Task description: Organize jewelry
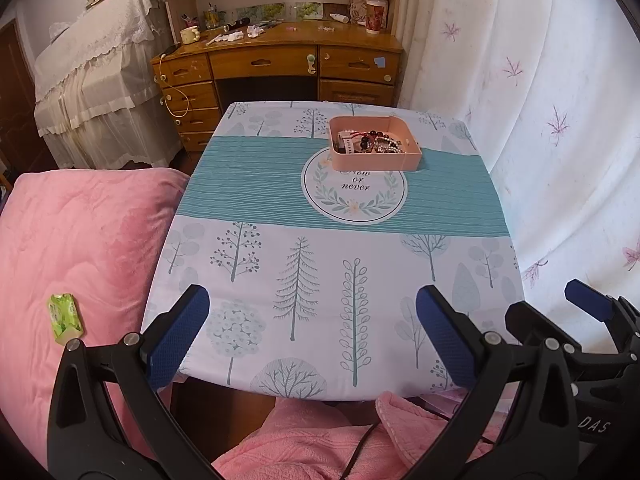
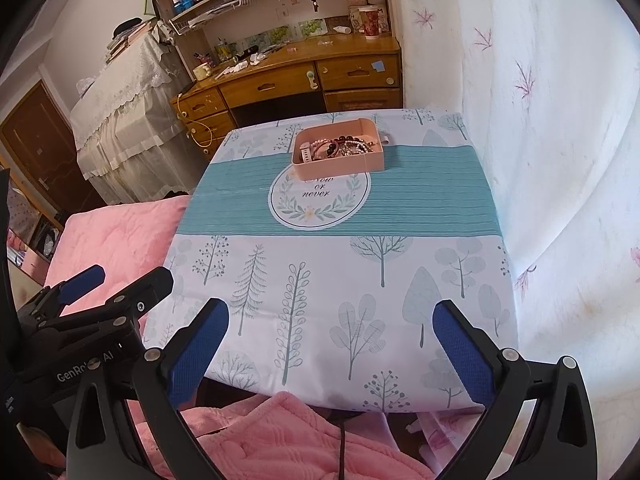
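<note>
Pink tray (image 1: 375, 148) set on the far half of the table (image 1: 248, 264), overlapping the top of the printed wreath emblem (image 1: 354, 190), well apart from both grippers. Heaped inside — bead bracelets (image 1: 382, 142), a pale watch strap (image 1: 347, 142), all tangled. Probably light, loose, slippery; likely to snag and drag neighbours along. Best pinched at a single strand near the heap's top, not at the tray wall.

Left gripper (image 1: 312, 312) and right gripper (image 2: 330, 326) both spread wide, holding nothing, low at the near table edge.

Left view only: green packet (image 1: 66, 318) on the pink quilt (image 1: 80, 232). Right view only: small pale tab (image 2: 385, 137) behind the tray — identity unclear.
</note>
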A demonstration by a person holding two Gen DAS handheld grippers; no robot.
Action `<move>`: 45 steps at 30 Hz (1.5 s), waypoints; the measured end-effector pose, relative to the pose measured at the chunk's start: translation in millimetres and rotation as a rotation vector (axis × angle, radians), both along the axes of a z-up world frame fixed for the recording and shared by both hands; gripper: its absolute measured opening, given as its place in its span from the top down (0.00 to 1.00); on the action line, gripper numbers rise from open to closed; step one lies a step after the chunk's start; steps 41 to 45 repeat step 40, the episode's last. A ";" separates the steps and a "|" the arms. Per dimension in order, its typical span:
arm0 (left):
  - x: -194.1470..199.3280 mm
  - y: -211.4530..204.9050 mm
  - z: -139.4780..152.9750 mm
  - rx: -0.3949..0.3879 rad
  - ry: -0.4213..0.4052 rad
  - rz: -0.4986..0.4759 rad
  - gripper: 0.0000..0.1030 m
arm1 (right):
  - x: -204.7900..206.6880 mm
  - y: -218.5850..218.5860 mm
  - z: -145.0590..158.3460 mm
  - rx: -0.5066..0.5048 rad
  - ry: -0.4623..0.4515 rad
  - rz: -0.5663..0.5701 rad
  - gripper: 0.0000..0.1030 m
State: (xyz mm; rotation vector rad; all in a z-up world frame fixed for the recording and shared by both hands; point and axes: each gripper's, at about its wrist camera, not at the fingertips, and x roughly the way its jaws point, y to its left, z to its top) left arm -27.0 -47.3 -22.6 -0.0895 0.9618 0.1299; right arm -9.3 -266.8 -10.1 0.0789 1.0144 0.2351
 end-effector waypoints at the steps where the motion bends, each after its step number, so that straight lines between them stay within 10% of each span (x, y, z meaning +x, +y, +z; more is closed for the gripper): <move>1: -0.9 1.1 -0.5 0.000 0.002 -0.001 0.00 | 0.9 -0.9 -0.7 0.000 0.002 0.000 0.00; 45: 57.3 -3.3 -1.8 0.026 0.039 -0.073 0.00 | 33.0 1.0 -4.7 -0.018 0.049 -0.090 0.00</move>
